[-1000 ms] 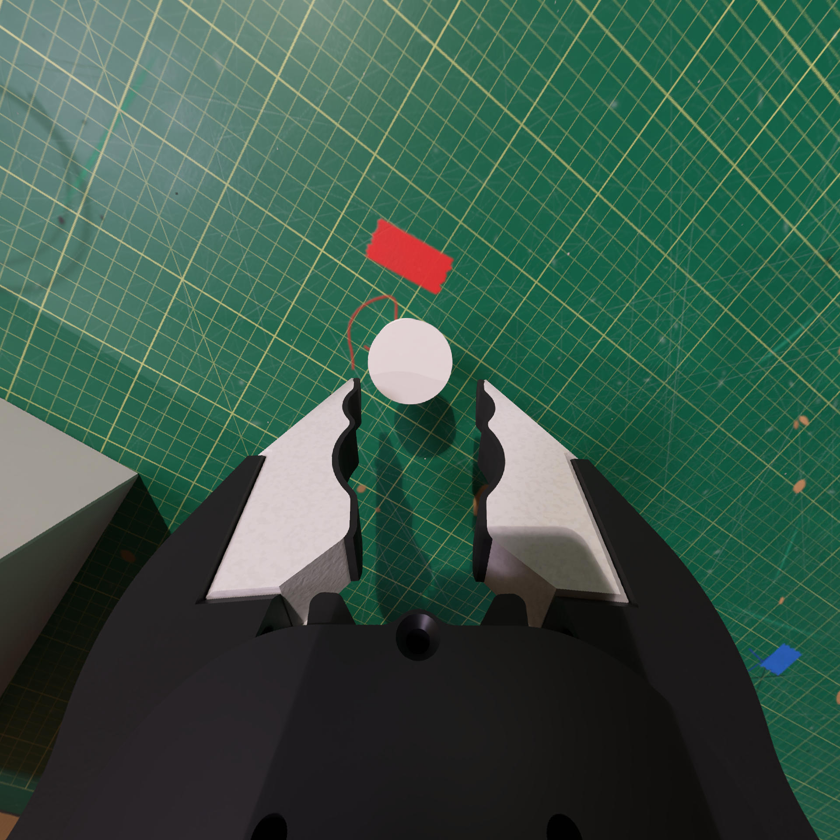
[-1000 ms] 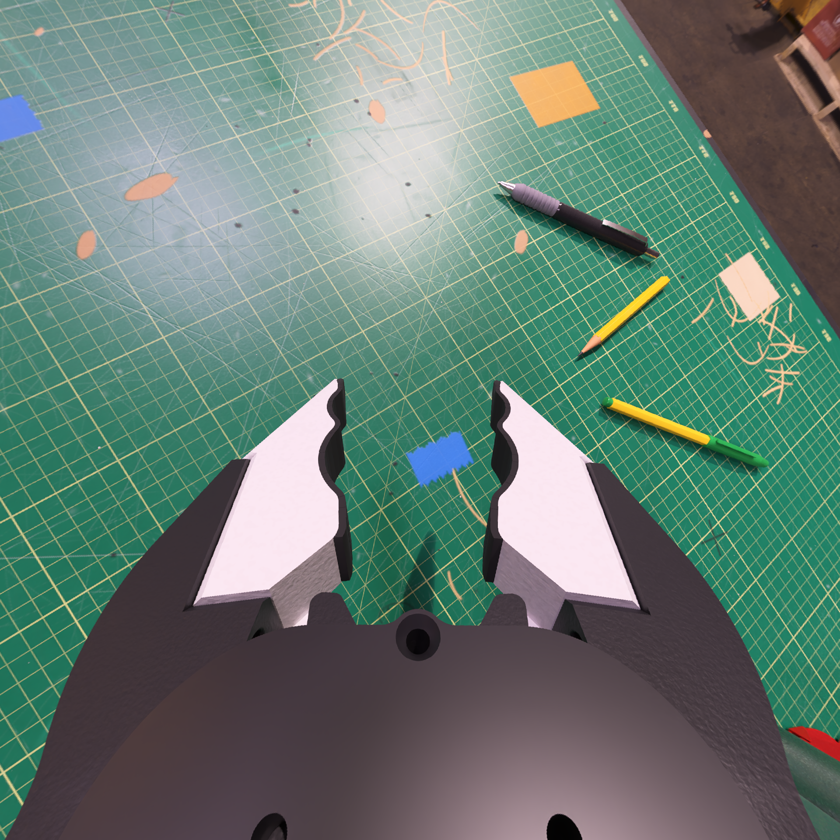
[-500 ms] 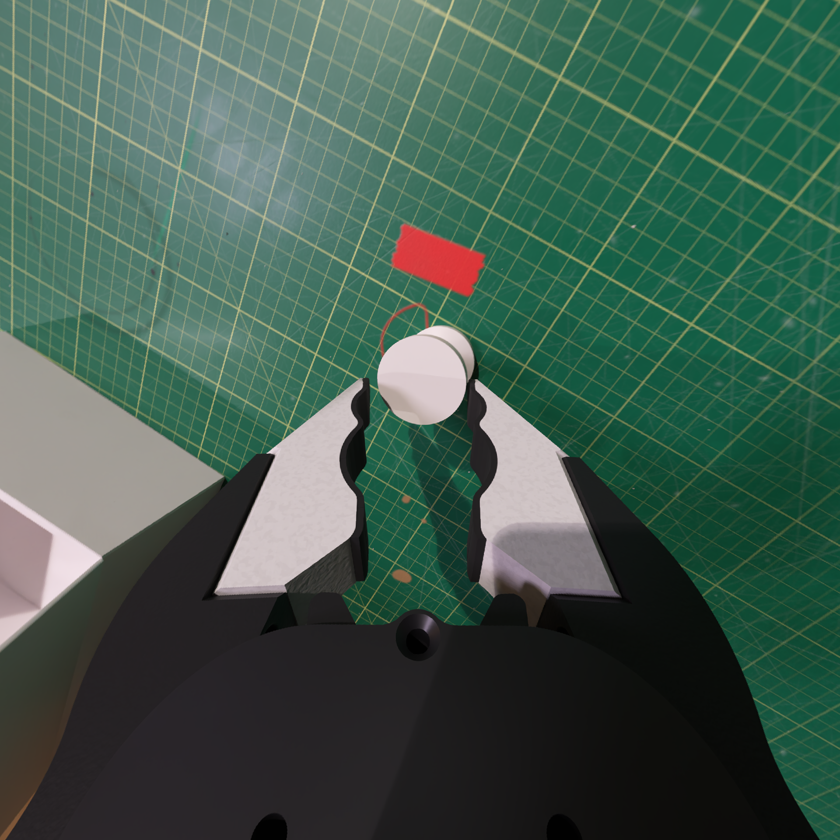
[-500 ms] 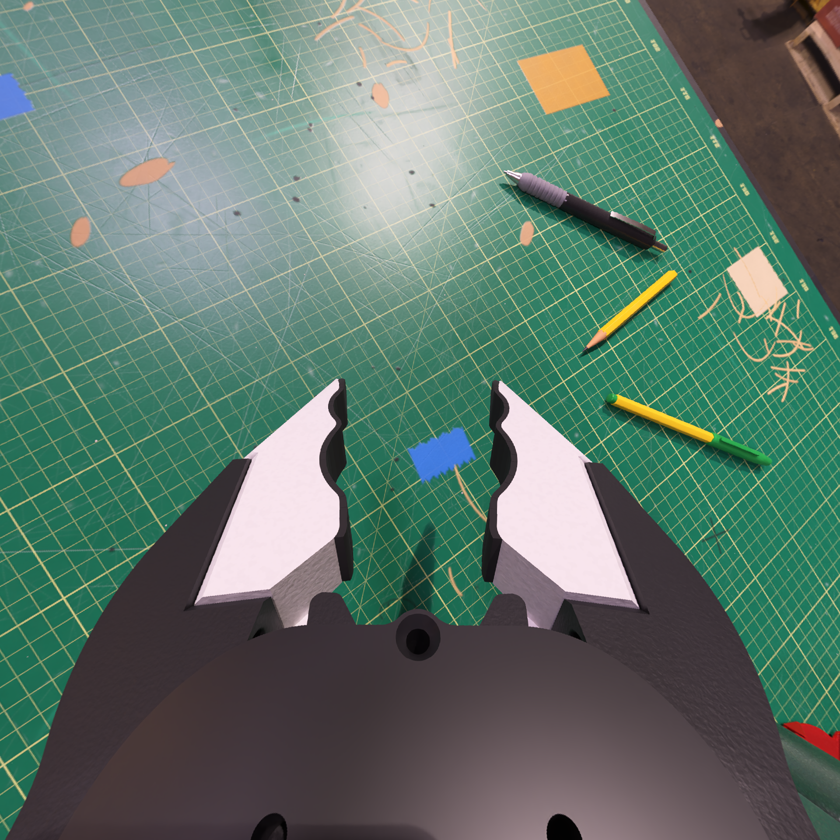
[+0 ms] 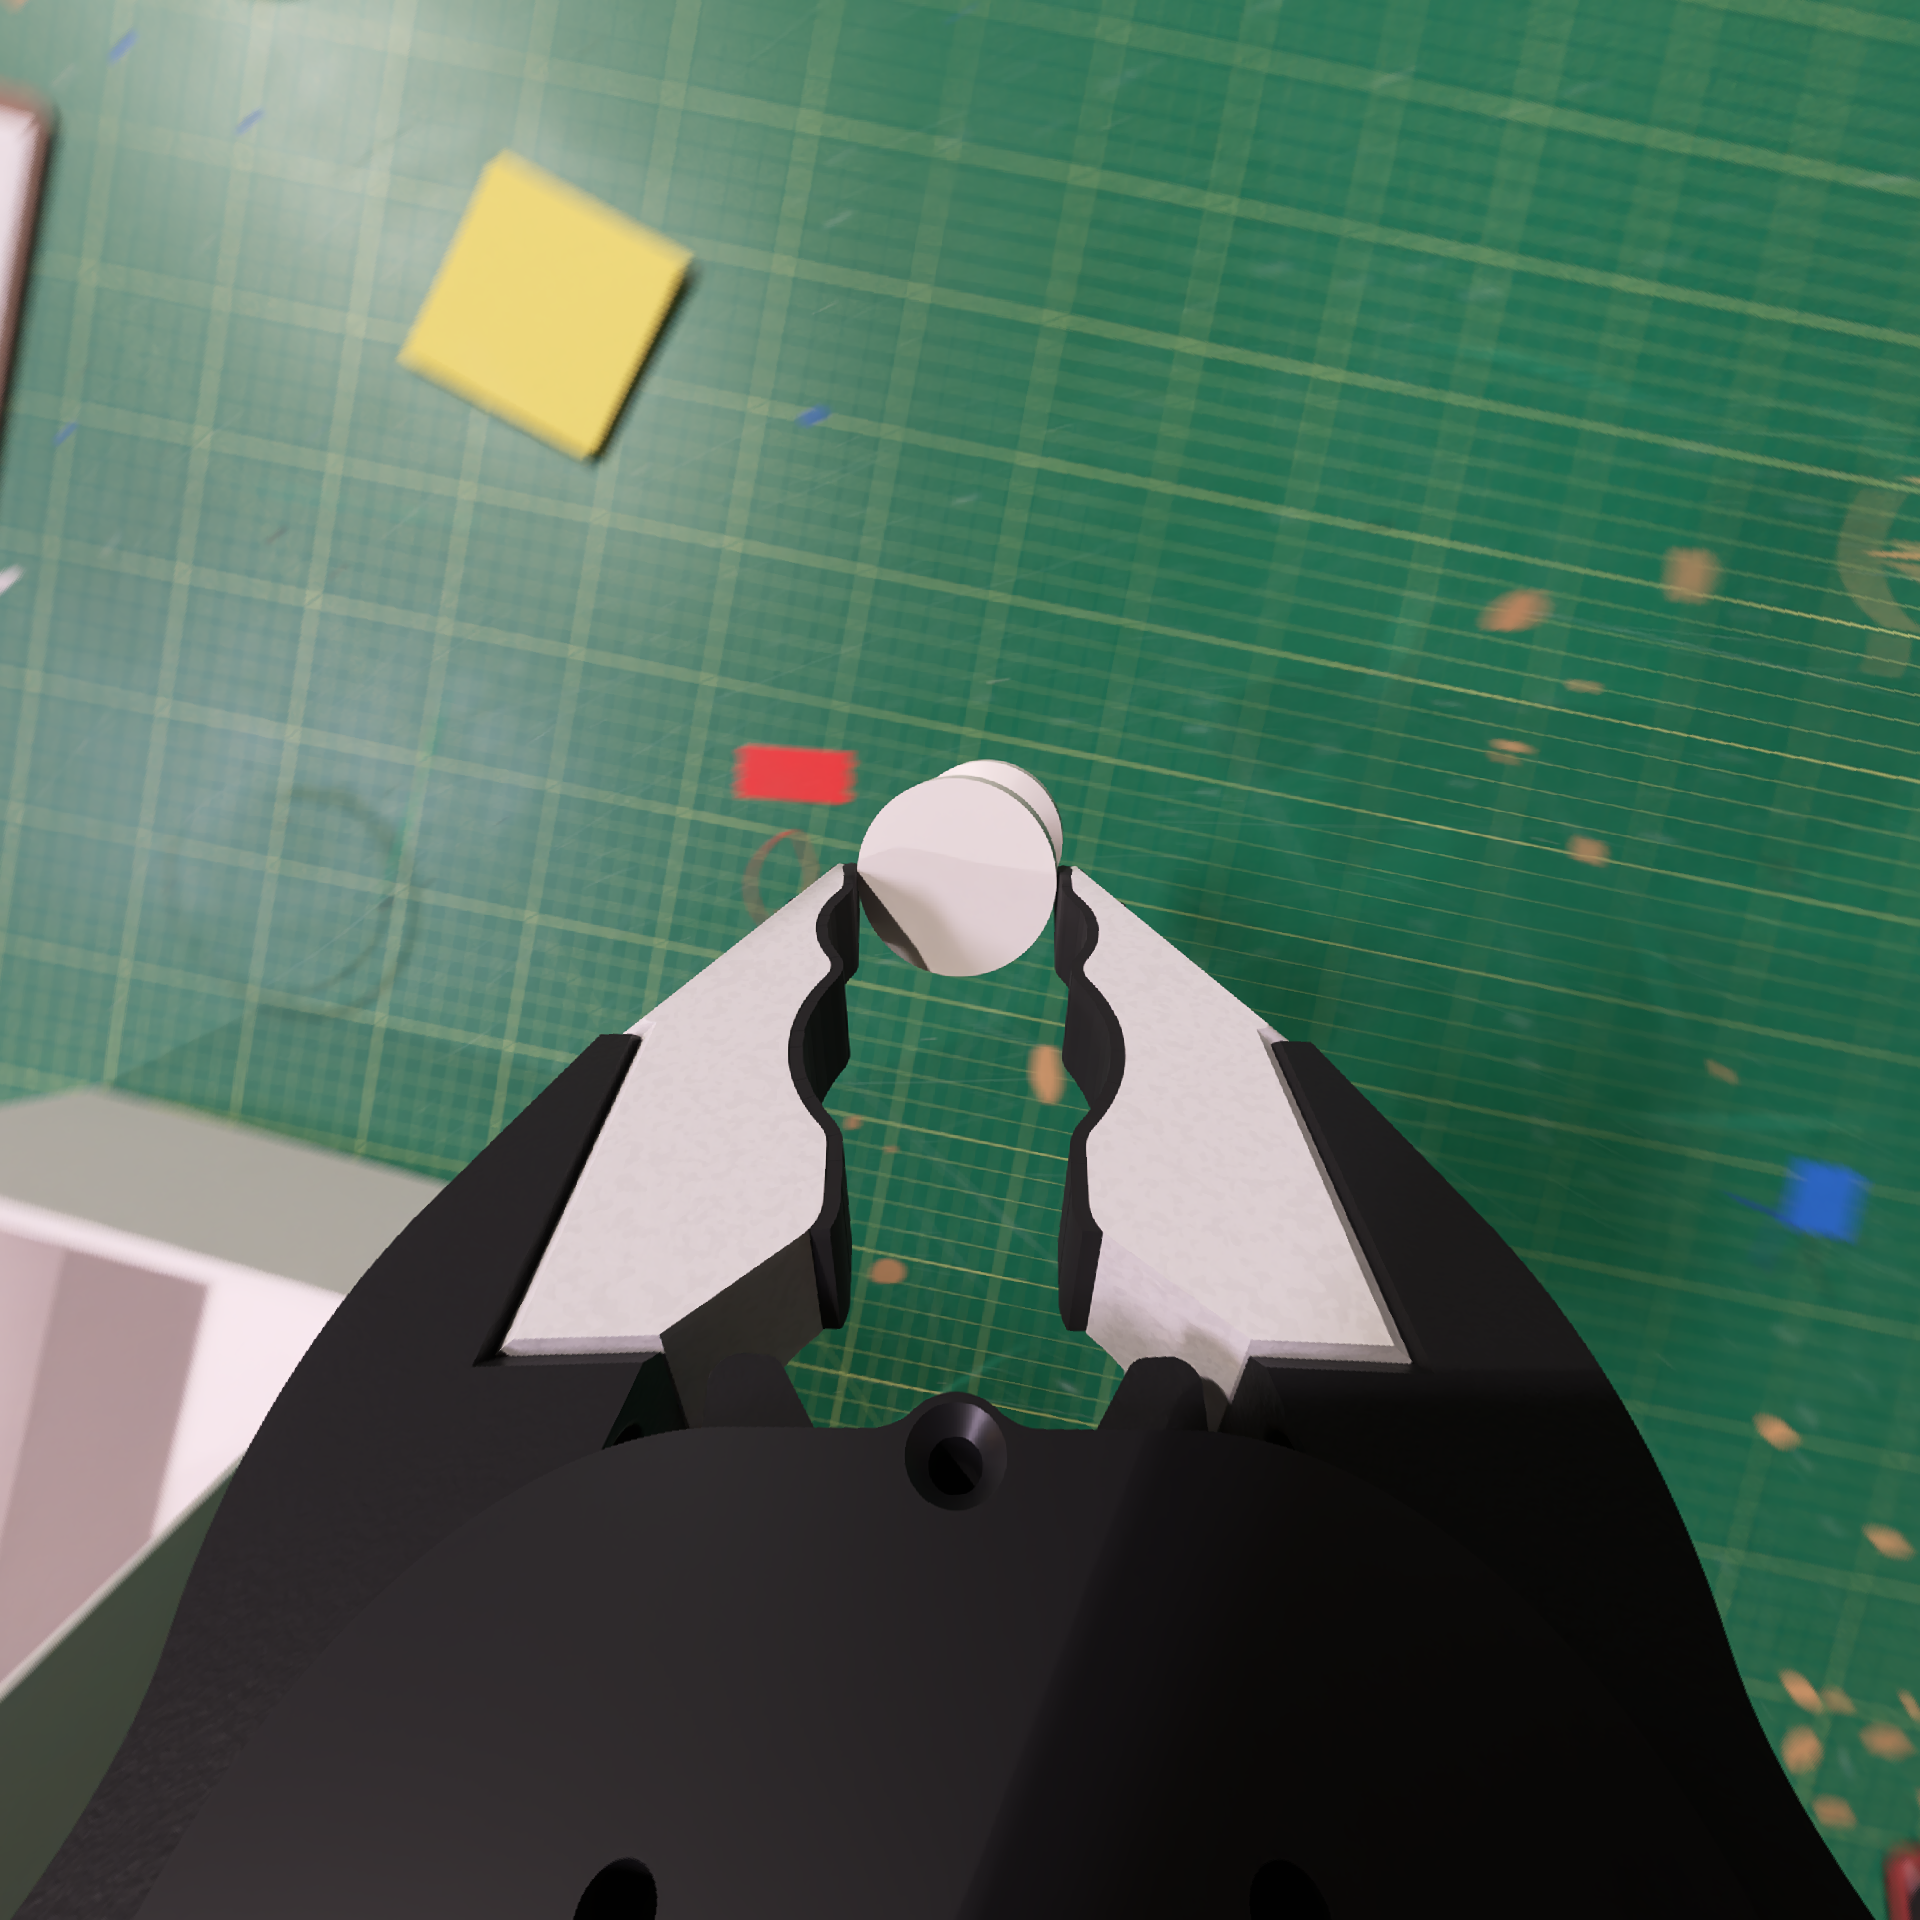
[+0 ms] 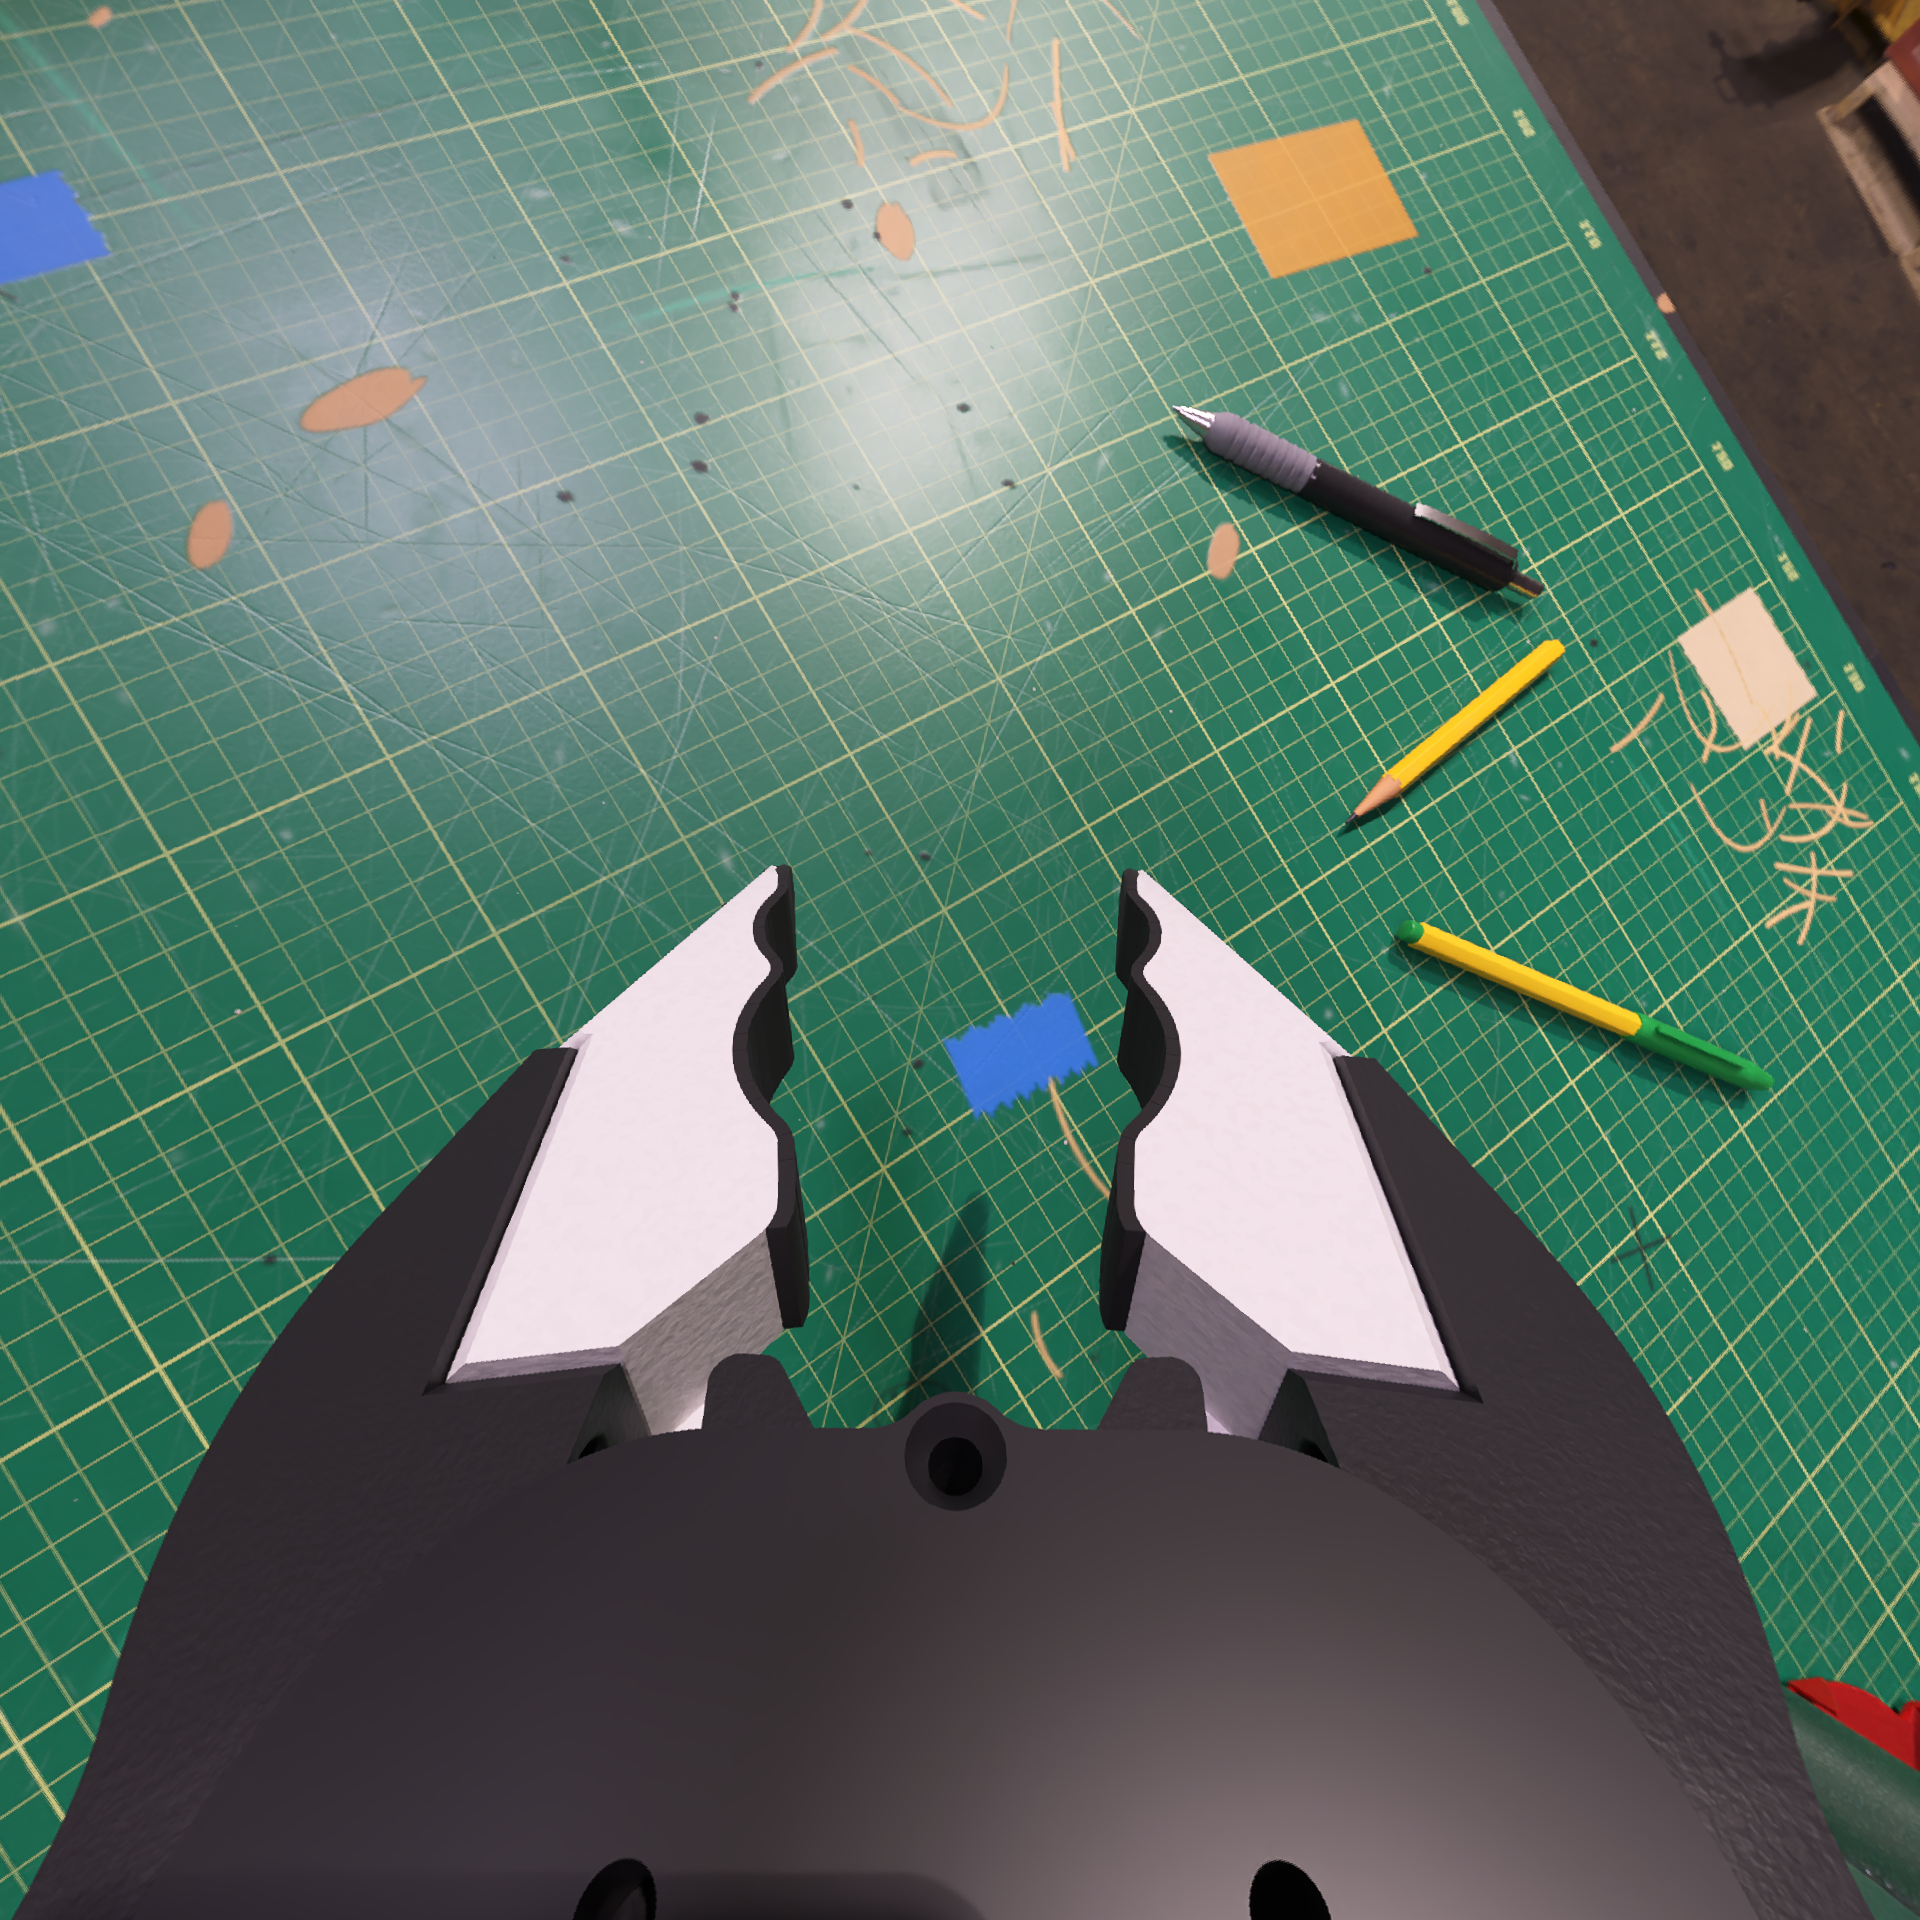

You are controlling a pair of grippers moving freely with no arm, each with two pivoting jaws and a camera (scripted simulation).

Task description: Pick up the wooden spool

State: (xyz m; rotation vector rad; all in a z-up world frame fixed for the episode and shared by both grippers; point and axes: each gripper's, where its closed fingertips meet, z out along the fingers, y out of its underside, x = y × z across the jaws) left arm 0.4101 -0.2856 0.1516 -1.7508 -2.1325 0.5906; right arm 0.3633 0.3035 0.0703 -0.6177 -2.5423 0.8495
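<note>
Now your left gripper (image 5: 957,883) pinches the one wooden spool (image 5: 961,888) at its tips, 12 o'clock; your right gripper (image 6: 954,883) gapes empty. Two pens, one pencil (image 6: 1457,729) at 2 o'clock; no legible writing.

A hand-held gripper (image 5: 956,883) pinches a pale wooden spool (image 5: 961,888) at its fingertips, one flat round end facing the camera, above a blurred green gridded counter (image 5: 1351,416). Beyond the spool to the left lies red tape (image 5: 795,774), with a yellow square pad (image 5: 545,301) farther beyond. A grey open box (image 5: 156,1299) sits nearer than the spool, far left.
</note>
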